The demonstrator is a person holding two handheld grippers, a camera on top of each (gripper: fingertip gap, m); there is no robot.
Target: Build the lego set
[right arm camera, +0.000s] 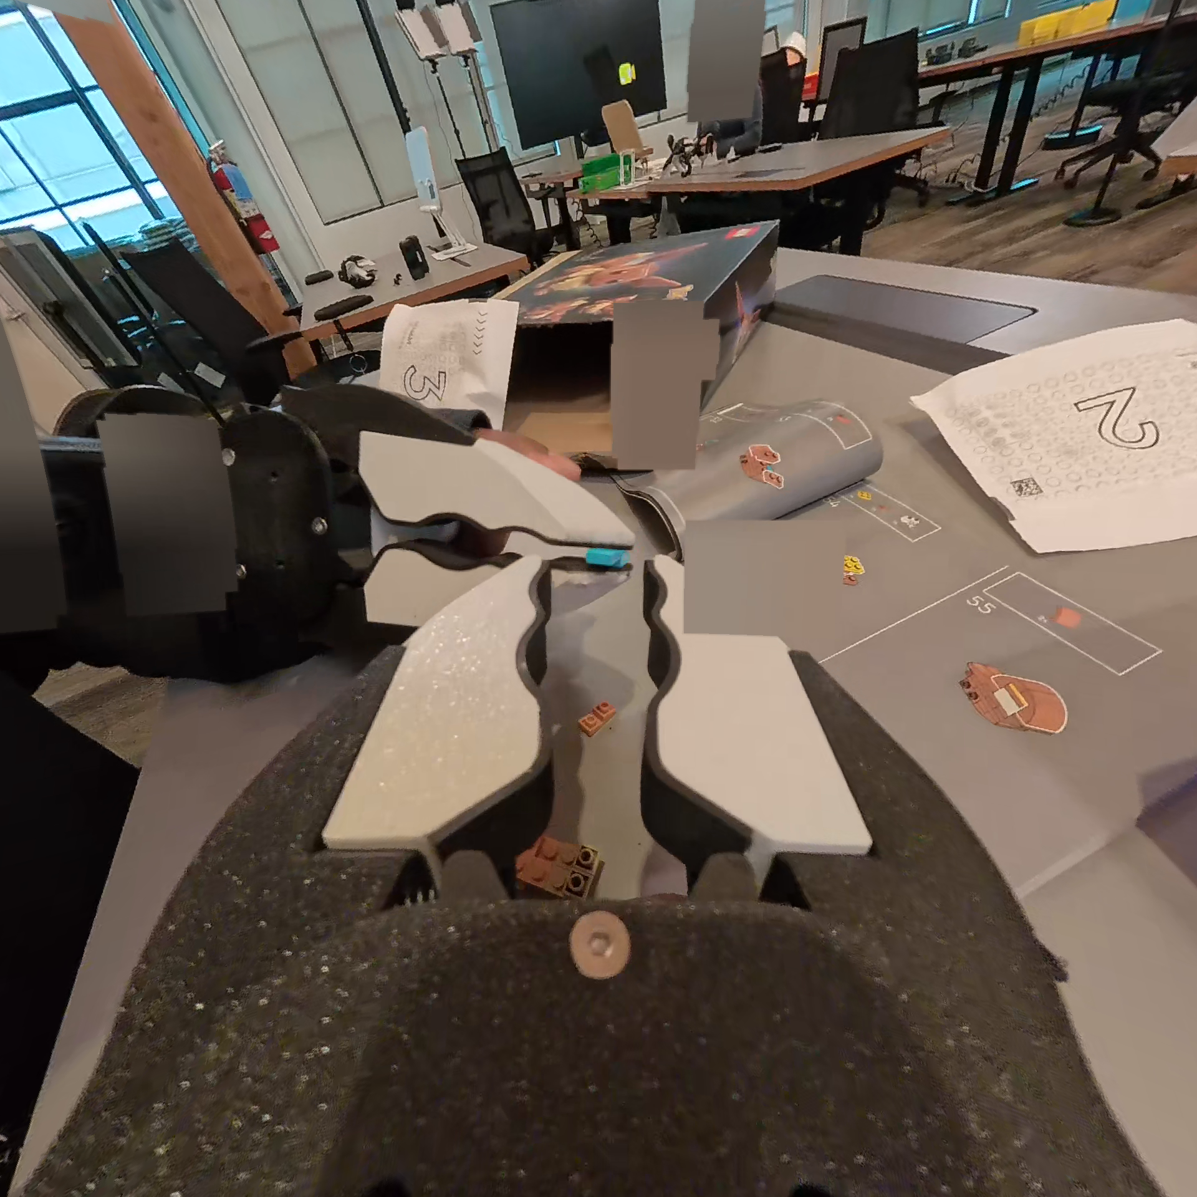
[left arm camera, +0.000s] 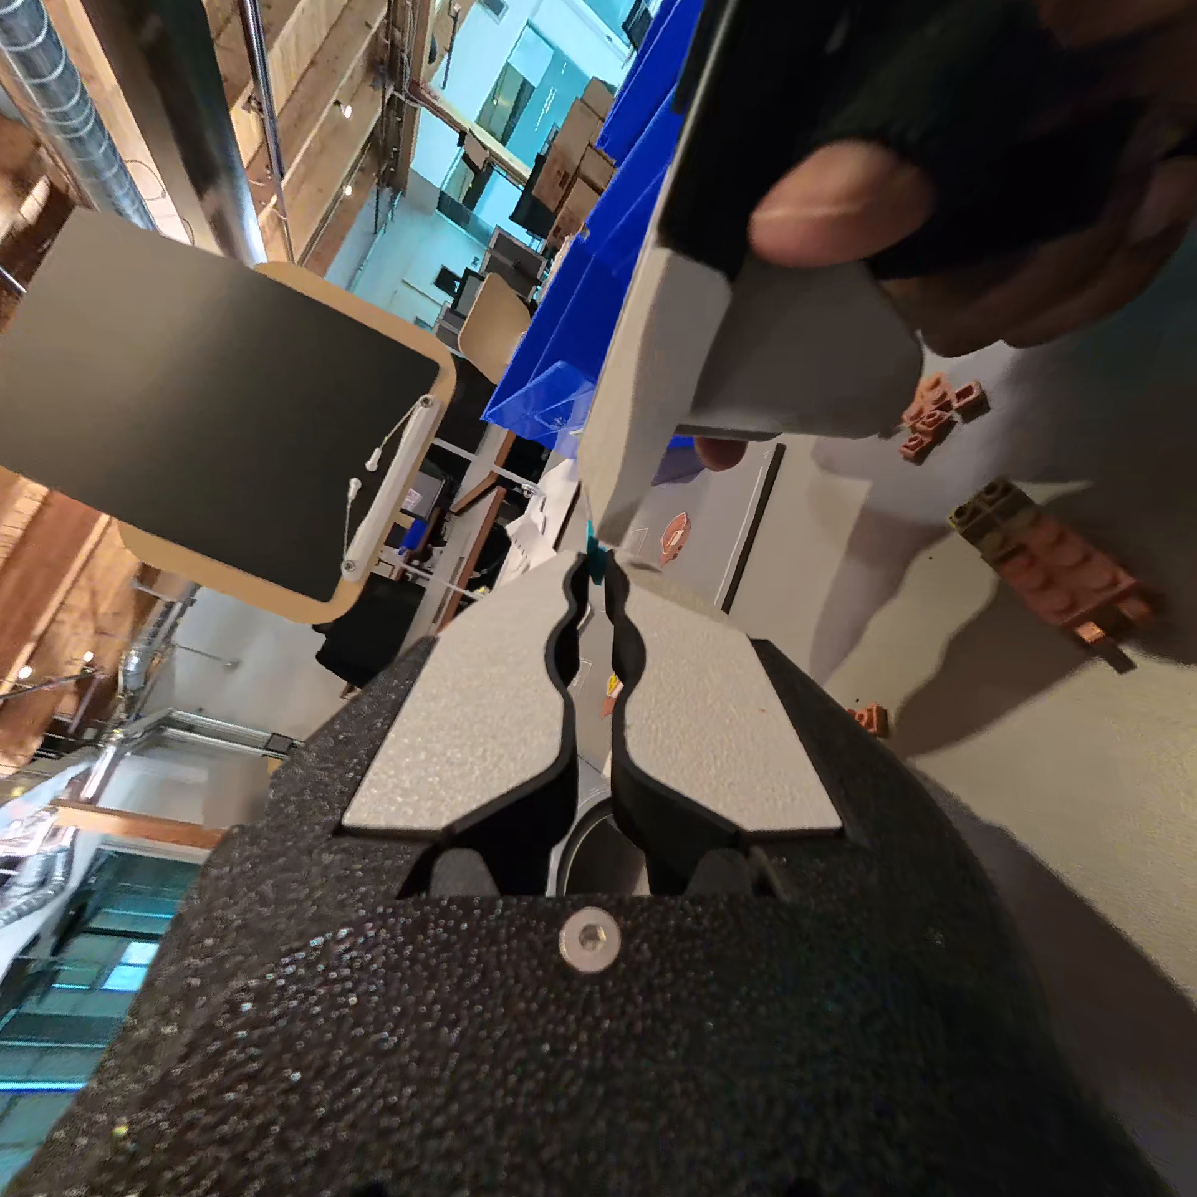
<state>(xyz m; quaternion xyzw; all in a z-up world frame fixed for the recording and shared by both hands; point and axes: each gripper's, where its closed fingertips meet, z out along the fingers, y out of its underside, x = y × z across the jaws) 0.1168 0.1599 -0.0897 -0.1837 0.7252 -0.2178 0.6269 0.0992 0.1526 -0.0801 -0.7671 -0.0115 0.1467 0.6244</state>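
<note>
Left gripper (right arm camera: 622, 550), reaching in from mid-left of the right wrist view, pinches a small turquoise brick (right arm camera: 607, 557) between its pressed fingertips, held above the grey table (right arm camera: 907, 874). Just right of it, at frame centre, the right gripper (right arm camera: 596, 570) stands spread with nothing between its pads. Below, between its fingers, lie a small brown brick (right arm camera: 597, 718) and what seems a brown-and-olive brick cluster (right arm camera: 560, 868). An instruction booklet (right arm camera: 809, 453) lies farther right.

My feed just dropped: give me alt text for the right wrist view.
The left gripper pinches a small teal brick at its tips, right in front of the open, empty right gripper. Below lie brown bricks on a grey table, with an instruction booklet, a numbered paper bag and an open box beyond.
</note>
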